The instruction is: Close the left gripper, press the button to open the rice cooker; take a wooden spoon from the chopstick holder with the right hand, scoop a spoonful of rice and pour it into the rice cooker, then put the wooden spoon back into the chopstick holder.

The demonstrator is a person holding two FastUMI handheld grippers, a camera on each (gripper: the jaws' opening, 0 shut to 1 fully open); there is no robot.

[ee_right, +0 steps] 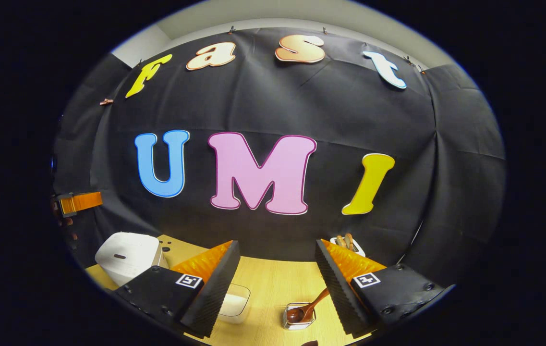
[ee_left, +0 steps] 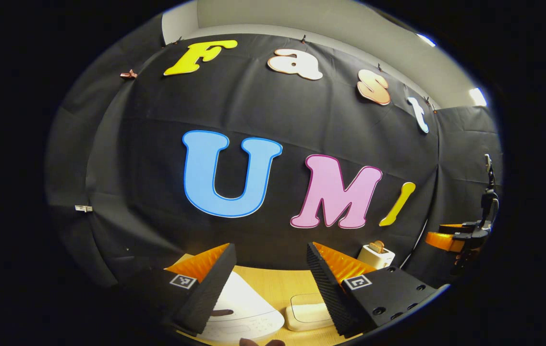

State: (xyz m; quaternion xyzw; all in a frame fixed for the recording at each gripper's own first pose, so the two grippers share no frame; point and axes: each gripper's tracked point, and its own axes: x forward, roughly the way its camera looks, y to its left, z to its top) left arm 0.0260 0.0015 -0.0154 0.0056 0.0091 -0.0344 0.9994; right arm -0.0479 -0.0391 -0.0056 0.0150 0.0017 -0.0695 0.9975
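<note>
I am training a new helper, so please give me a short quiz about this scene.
1. True or false: the lid of the rice cooker is shut.
2. The right tongs are: A) open, B) shut on a spoon, C) shut on nothing.
3. What lies in the small glass dish?

Key: 1 true; 2 A; 3 a brown spoon.

Right gripper view: rice cooker (ee_right: 128,257) at far left on table (ee_right: 273,283), rice container (ee_right: 233,302) right of it, small dish (ee_right: 299,316) with spoon (ee_right: 307,307) further right, chopstick holder (ee_right: 347,244) behind near wall. Left gripper view: rice cooker (ee_left: 241,307) left, rice container (ee_left: 307,313) beside it.
</note>
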